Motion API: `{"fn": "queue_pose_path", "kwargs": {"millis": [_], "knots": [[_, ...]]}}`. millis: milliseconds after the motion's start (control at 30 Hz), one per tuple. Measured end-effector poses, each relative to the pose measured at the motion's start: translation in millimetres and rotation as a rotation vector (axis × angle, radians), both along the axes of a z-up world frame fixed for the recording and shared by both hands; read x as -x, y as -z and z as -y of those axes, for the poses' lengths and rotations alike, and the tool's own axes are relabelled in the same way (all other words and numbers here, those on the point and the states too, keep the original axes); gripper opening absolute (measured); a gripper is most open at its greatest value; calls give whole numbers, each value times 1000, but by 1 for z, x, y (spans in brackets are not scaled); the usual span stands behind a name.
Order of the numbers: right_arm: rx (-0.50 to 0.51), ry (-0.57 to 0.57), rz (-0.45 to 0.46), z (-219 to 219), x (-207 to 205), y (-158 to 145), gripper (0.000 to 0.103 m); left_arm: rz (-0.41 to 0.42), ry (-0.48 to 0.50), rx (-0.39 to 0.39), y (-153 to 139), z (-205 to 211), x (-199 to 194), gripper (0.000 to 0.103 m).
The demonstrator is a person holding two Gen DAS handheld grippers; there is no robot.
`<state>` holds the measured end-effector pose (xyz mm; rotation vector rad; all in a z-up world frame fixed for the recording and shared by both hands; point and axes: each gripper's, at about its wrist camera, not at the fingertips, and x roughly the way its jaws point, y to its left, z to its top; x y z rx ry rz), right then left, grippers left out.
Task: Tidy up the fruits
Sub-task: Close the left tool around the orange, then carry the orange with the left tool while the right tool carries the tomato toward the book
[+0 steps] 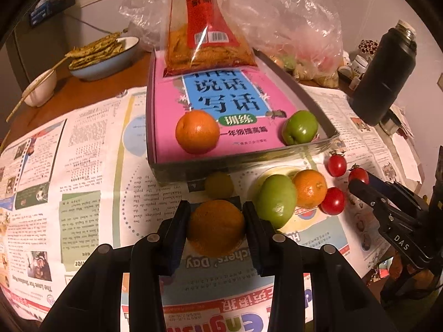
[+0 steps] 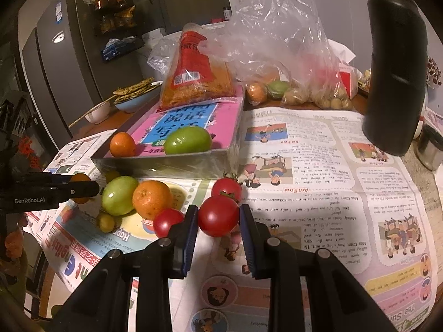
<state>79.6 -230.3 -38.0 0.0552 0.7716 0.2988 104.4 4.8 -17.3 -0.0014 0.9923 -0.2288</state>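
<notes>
- The left gripper (image 1: 216, 228) has an orange (image 1: 216, 228) squeezed between its two fingers. Both fingers touch the fruit's sides. The orange is round, with bumpy, dull skin, and it looks dark in the shade of the fingers.
- Just past the left fingertips lies a small yellow-green fruit (image 1: 219, 184) on the newspaper (image 1: 91, 166).
- To the right of the left fingers sit a big shiny green fruit (image 1: 275, 204) and a second orange (image 1: 310, 188), touching each other. A cherry tomato (image 1: 333, 200) is beside them.
- Farther ahead of the left fingers is a shallow box (image 1: 193, 170) with a pink book (image 1: 221, 110) in it. One orange in the box (image 1: 197, 132) and one green fruit in the box (image 1: 300, 131) rest on the book. A snack bag (image 1: 205, 36) leans at the far end.
- The right gripper (image 2: 218, 215) has a red cherry tomato (image 2: 218, 215) between its fingers. The fingers sit right against its sides. The tomato is round, smooth and shiny.
- Just past the right fingertips is another tomato with a green stem (image 2: 226, 189). One more tomato (image 2: 166, 221) is just left of the left finger.
- Far to the right stands a black bottle (image 2: 396, 77).
</notes>
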Motion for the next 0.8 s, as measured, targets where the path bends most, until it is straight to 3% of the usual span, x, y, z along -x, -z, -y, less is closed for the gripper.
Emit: {"fn": "queue_pose_path", "kwargs": {"millis": [800], "knots": [[-30, -31, 103, -10, -9, -41, 31, 58, 62, 16, -40, 29, -17, 40]]}}
